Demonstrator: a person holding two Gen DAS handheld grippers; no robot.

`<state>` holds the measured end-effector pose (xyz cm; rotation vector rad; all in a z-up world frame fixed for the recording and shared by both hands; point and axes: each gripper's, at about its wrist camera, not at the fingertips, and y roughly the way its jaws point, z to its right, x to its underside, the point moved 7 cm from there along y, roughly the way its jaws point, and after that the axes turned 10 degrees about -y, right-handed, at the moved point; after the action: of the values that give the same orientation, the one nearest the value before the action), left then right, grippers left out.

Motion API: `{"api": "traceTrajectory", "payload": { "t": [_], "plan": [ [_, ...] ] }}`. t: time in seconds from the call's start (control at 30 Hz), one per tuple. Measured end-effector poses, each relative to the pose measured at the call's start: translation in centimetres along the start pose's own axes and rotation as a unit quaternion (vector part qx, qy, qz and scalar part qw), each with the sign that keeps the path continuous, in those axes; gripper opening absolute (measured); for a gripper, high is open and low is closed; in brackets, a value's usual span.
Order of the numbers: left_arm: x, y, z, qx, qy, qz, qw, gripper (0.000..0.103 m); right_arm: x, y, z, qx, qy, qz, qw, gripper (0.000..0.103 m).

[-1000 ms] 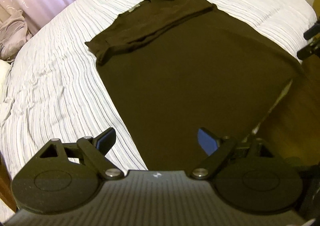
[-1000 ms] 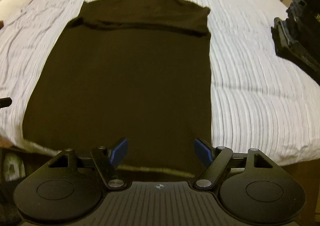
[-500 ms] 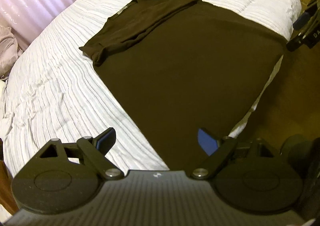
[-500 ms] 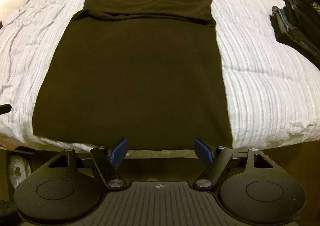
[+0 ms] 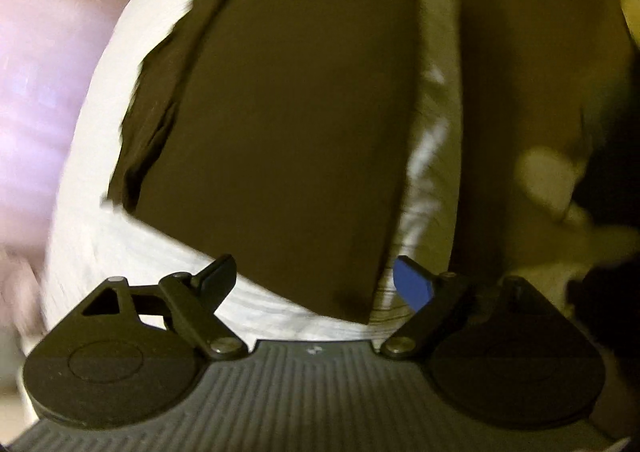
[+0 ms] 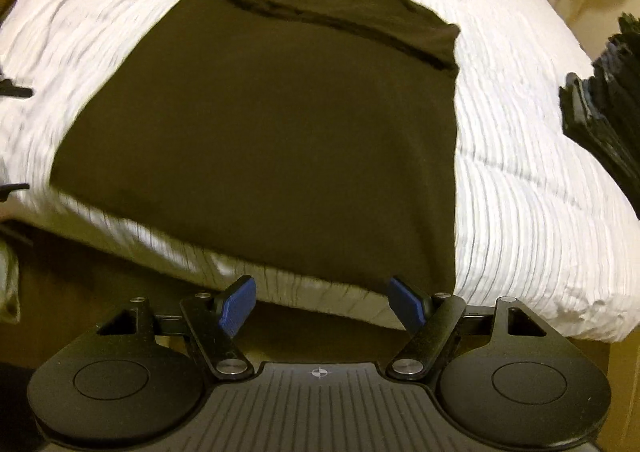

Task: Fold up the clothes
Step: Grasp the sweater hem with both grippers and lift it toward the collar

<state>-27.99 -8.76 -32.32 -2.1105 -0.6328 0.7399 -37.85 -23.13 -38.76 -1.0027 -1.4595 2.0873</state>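
The dark brown T-shirt [image 6: 272,140] lies flat on the white ribbed bedspread [image 6: 520,188], sleeves folded in, hem at the bed's near edge. My right tool [image 6: 322,302] hangs jaws apart, empty, just off the hem; my left tool [image 5: 314,278], jaws just narrowed slightly yet apart and empty, nears its hem corner. I'd pinch both corners evenly, then carry the hem toward the collar.

No readable text, label, brand, number or sign anywhere, both views blurred
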Motion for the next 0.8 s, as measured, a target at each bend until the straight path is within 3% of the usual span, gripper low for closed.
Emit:
{"api": "traceTrajectory", "payload": {
  "t": [0.13,0.3,0.43,0.47,0.53,0.6,0.8],
  "plan": [
    [0.6,3.5,2.8,-0.004,0.033,-0.008,0.9994,0.069,1.2,1.8,-0.9,-0.002,-0.046,0.001,0.999,0.076],
    [-0.3,6.7,2.9,-0.035,0.036,-0.007,0.9987,0.069,1.3,4.0,-1.1,-0.013,-0.065,-0.003,0.998,0.076],
    [0.0,8.5,2.7,-0.045,0.067,-0.021,0.9965,0.067,0.2,4.9,-1.0,-0.018,-0.067,0.002,0.998,0.076],
    [0.0,8.5,2.4,-0.036,0.065,-0.023,0.9970,0.062,0.0,5.1,-1.0,-0.018,-0.067,0.002,0.998,0.076],
    [-0.1,8.0,1.5,-0.020,0.045,-0.023,0.9985,0.034,-0.5,5.2,-1.1,-0.018,-0.067,0.008,0.998,0.076],
    [-0.5,7.2,0.4,-0.006,0.014,-0.020,0.9997,0.015,-0.8,5.1,-1.3,-0.017,-0.073,0.017,0.997,0.076],
    [-2.1,4.5,-4.1,0.015,-0.086,0.003,0.9962,0.009,-1.6,5.2,-3.7,-0.012,-0.124,0.064,0.990,0.076]
  ]
}}
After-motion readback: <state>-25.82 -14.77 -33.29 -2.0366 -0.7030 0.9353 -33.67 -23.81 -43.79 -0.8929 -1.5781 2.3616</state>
